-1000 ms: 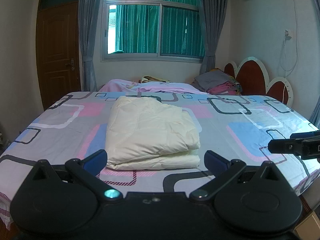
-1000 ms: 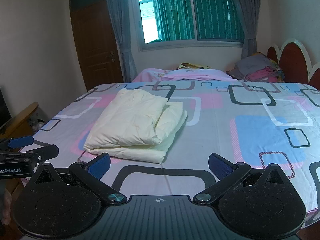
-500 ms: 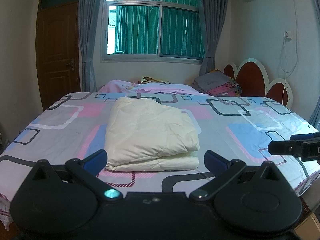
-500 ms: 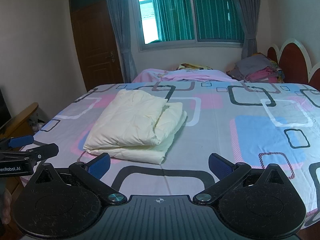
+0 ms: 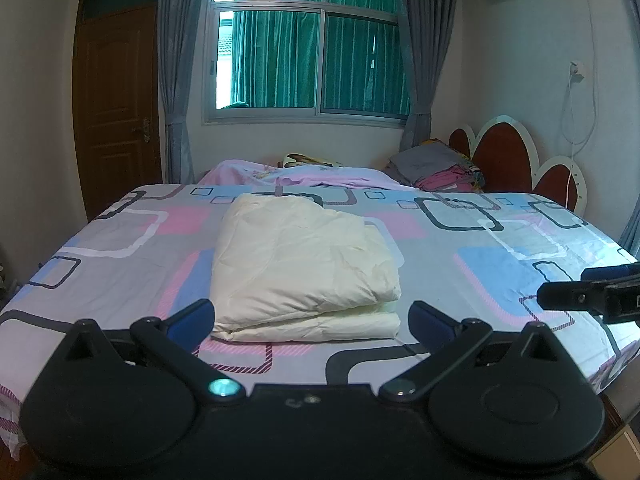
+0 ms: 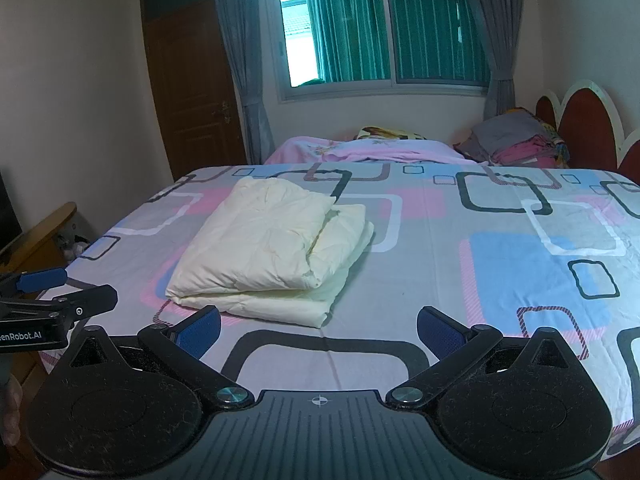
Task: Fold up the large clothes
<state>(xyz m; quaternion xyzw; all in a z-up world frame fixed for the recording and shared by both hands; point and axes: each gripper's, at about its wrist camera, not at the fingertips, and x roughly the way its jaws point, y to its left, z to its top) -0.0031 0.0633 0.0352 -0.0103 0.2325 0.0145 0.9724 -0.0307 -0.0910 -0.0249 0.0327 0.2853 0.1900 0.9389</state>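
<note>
A cream padded garment point(image 5: 300, 260) lies folded into a thick rectangle on the patterned bed sheet point(image 5: 500, 256); it also shows in the right wrist view point(image 6: 272, 248). My left gripper point(image 5: 310, 318) is open and empty, hovering at the near edge of the bed just in front of the bundle. My right gripper point(image 6: 318, 326) is open and empty, right of the bundle's near corner. The right gripper shows from the side in the left wrist view point(image 5: 592, 294); the left gripper shows at the left edge of the right wrist view point(image 6: 60, 296).
A pink blanket point(image 5: 304, 174) and a stack of folded clothes point(image 5: 436, 168) lie at the far side of the bed by the headboard point(image 5: 508, 156). A wooden door point(image 5: 116, 108) is at the left. A wooden furniture edge point(image 6: 40, 236) stands left of the bed.
Both grippers have drawn back and lifted very slightly; the folded garment has not moved and both stay open.
</note>
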